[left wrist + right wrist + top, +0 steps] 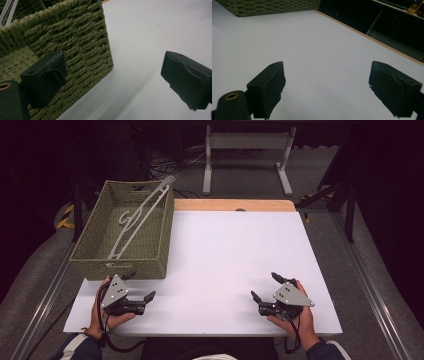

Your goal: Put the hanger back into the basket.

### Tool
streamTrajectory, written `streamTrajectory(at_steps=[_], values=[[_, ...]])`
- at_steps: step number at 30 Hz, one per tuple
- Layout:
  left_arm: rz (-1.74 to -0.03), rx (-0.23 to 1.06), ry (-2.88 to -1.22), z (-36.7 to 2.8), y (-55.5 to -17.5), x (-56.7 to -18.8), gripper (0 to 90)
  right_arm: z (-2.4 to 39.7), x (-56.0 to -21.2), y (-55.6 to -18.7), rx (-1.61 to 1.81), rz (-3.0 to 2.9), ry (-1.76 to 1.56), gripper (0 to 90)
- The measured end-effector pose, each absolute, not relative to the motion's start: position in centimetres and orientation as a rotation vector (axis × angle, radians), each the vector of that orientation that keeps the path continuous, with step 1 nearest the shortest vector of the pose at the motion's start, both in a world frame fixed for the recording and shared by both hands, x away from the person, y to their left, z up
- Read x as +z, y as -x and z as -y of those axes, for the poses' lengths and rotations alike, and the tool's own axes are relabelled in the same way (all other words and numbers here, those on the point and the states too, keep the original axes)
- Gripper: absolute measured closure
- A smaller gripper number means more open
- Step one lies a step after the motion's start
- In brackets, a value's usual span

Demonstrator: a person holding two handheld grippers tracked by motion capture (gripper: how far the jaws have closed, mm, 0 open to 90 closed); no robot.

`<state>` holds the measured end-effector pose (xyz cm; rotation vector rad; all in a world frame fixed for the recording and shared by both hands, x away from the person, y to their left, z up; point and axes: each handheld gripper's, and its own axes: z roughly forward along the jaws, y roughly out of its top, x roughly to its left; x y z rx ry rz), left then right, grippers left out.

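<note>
A green woven basket [95, 240] stands at the table's left, and a white plastic hanger [141, 215] lies slanted inside it with its top poking over the far rim. My left gripper [141, 286] rests near the front edge, just below the basket's near right corner, jaws wide open and empty. In the left gripper view the basket wall [75, 50] is close behind the left pad [47, 77]. My right gripper [265, 287] rests at the front right of the white table [225, 250], open with nothing between its jaws.
A wooden strip [235, 205] runs along the table's far edge. Beyond it stands a white metal frame [247, 155] on the grey floor. A dark stand [345, 195] is off the far right corner.
</note>
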<state>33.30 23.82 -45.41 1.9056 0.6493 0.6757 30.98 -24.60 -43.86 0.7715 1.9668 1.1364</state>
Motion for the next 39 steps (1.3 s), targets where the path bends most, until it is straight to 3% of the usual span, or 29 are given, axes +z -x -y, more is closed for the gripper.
streamTrajectory(at_steps=[39], values=[[-0.666, 0.681, -1.878, -23.85, -33.13, -44.9, 6.0, 25.18, -43.64, -30.53, 1.145, -1.939, -0.773, 13.4]])
